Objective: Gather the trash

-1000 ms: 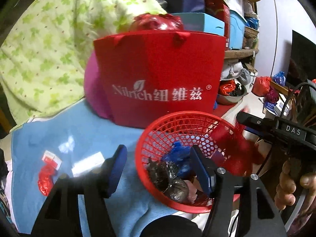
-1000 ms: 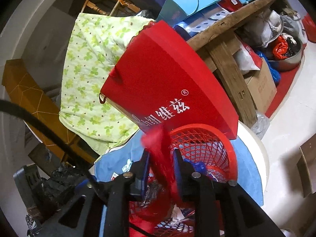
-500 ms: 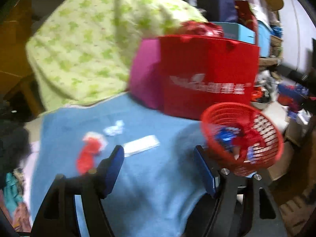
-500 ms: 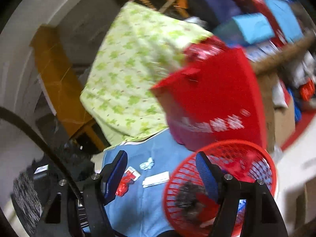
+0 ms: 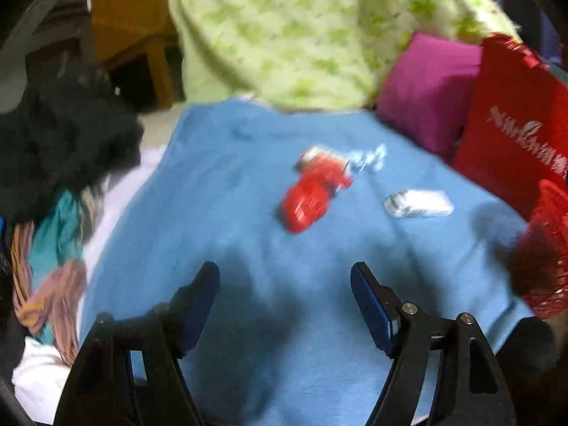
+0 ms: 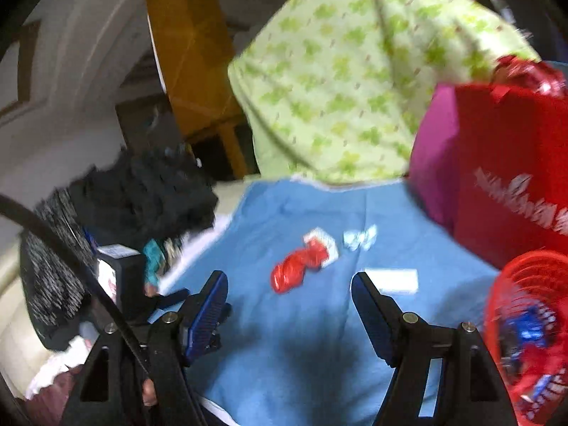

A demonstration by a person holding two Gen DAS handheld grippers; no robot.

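Grippers swung from red basket to leftover litter on blue cloth.
I read left gripper and right gripper as wide, empty, the right's jaws just opened after its drop; red wrapper next.

Both wrist views were aimed obliquely downward, from fairly near, across the blue cloth. Shared by both were the red wrapper, the white packet and the red bag.

My left gripper and right gripper both tilt downward, jaws spread wide with nothing between the pads; the right jaws have just been opening, the left too
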